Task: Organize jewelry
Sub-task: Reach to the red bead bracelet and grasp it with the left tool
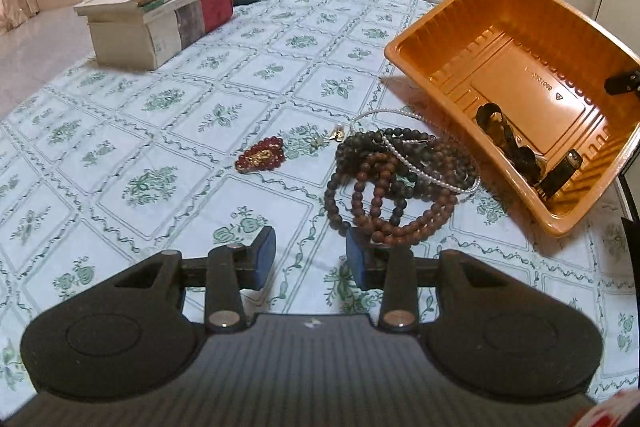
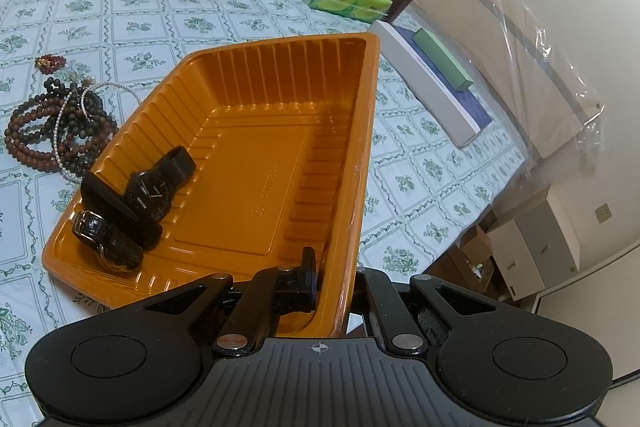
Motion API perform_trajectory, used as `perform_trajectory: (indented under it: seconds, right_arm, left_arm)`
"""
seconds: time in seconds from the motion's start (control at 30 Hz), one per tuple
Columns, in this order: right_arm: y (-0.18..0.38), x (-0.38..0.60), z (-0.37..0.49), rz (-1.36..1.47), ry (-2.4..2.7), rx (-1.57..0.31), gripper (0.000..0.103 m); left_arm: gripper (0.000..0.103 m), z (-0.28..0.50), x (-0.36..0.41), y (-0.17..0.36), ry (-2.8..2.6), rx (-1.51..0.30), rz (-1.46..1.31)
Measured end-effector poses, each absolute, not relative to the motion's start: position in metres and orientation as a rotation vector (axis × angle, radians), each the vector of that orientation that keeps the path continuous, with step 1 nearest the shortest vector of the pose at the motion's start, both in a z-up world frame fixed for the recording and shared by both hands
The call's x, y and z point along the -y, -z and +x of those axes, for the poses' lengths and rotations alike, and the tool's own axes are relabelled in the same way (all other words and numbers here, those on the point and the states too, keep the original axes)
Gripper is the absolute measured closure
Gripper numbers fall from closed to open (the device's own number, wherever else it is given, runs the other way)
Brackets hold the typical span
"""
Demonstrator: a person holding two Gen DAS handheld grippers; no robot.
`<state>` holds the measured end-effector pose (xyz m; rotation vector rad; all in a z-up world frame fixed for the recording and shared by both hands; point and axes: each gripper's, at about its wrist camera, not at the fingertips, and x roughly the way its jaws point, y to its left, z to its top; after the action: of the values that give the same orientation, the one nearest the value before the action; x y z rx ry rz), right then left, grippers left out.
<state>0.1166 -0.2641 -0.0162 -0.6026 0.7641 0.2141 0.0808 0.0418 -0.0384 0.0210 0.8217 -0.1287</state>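
In the orange tray [image 2: 256, 131], tilted up by my right gripper [image 2: 336, 283] with jaws clenched on its wall, a watch [image 2: 150, 193] already lies. The bead necklaces [image 1: 396, 183] and red bracelet [image 1: 260, 158] remain on the worktop; my left gripper [image 1: 311, 261] hovers near them, jaws released and empty.

The left wrist camera looked down and forward over the table [image 1: 168, 131], close to the beads [image 1: 394, 183]. The right wrist camera sat at the tray [image 2: 240, 163] rim, facing across it. Both views shared tray, beads and books [image 1: 160, 11].
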Motion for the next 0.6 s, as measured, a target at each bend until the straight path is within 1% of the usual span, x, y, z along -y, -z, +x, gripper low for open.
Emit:
perform_trajectory:
  seconds: [0.07,0.43,0.6]
  right_arm:
    - [0.017,0.264,0.117,-0.602,-0.213,-0.768,0.099]
    - [0.016,0.271,0.115,-0.587,-0.207,-0.778,0.099]
    - [0.017,0.277,0.117,-0.587,-0.196,-0.788,0.099]
  left_arm:
    - [0.072,0.084,-0.039,0.040,0.135,-0.821,0.022]
    - [0.072,0.110,-0.026,0.035,0.160,-0.775,0.069]
    - [0.072,0.121,-0.038,0.034,0.119,-0.763,0.085]
